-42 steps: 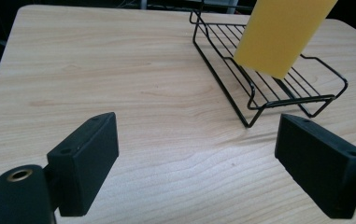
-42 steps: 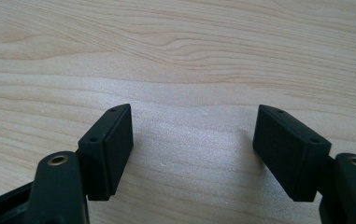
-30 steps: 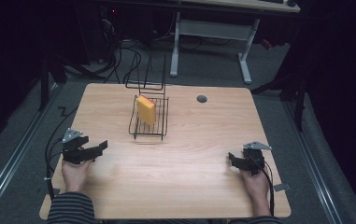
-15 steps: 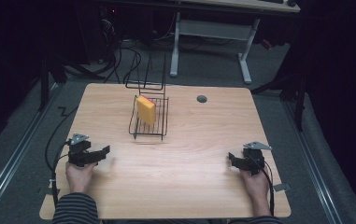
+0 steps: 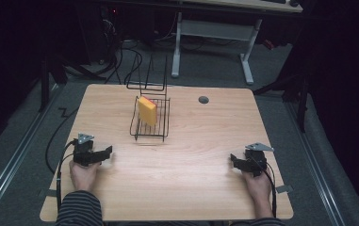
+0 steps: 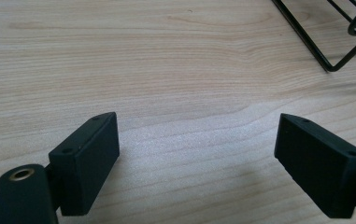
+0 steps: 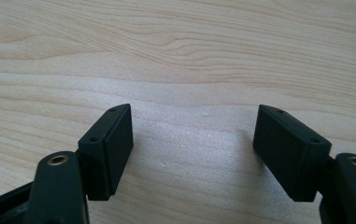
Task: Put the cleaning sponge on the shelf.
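Left claw pulled back toward table edge; both claws wide, empty; right claw unmoved.

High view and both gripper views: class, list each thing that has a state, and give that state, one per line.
Left gripper: jaws open, nothing held, low over the bare table.
Right gripper: jaws open, nothing held.
Wire rack: upright on the table, holding the sponge.
Yellow sponge: standing on edge inside the rack.

My wooden table carries a black wire rack holding an upright yellow block. A round grey grommet sits well apart, toward the far edge.
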`<state>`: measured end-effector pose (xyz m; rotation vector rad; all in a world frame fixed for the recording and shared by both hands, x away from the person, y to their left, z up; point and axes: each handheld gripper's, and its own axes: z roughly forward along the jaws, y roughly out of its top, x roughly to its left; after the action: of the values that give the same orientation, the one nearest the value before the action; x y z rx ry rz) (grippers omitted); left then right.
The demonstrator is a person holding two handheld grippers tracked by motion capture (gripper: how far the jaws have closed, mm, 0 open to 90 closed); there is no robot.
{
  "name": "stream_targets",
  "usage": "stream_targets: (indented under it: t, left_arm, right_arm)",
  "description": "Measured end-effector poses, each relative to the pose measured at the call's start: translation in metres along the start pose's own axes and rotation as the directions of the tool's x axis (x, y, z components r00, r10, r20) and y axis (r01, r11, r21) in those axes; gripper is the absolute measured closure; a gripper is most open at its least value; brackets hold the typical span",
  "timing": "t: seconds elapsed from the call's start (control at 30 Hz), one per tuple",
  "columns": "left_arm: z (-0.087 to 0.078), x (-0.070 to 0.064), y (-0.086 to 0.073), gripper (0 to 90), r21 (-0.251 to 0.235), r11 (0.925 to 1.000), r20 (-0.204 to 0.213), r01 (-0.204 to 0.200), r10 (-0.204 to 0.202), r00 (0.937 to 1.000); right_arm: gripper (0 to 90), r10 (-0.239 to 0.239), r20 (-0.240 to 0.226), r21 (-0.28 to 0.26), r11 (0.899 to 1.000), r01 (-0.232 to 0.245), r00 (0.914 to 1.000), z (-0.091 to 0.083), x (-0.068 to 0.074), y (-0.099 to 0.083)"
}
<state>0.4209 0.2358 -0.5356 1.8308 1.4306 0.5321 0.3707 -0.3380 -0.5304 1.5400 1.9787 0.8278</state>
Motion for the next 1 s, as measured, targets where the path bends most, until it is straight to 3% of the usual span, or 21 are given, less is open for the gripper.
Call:
stream_targets:
  t: [0.13,0.47,0.53,0.6,1.0]
  left_arm:
    - [0.002,0.002,0.001,15.3,-0.007,1.0,-0.01,0.005,-0.005,0.9999]
    - [0.004,0.002,0.001,15.8,0.027,0.9996,-0.048,0.01,-0.008,0.9988]
    - [0.007,-0.004,0.003,14.9,0.056,0.9975,-0.087,-0.043,0.048,0.9951]
    - [0.008,-0.007,0.003,15.0,0.061,0.9957,-0.081,-0.07,0.075,0.9939]
    - [0.008,-0.007,0.003,15.1,0.06,0.9962,-0.08,-0.064,0.068,0.9945]
  right_arm:
    - [29.1,0.0,0.0,0.0,1.0,0.0,1.0,0.0,0.0,0.0]
    - [29.1,0.002,0.0,0.001,1.0,-0.002,1.0,0.0,0.0,0.0]
    - [29.0,0.002,0.0,0.001,1.0,-0.002,1.0,0.0,0.0,0.0]
    - [29.0,0.002,0.0,0.001,1.0,-0.002,1.0,0.0,0.0,0.0]
    - [29.0,0.002,0.0,0.001,1.0,-0.002,1.0,0.0,0.0,0.0]
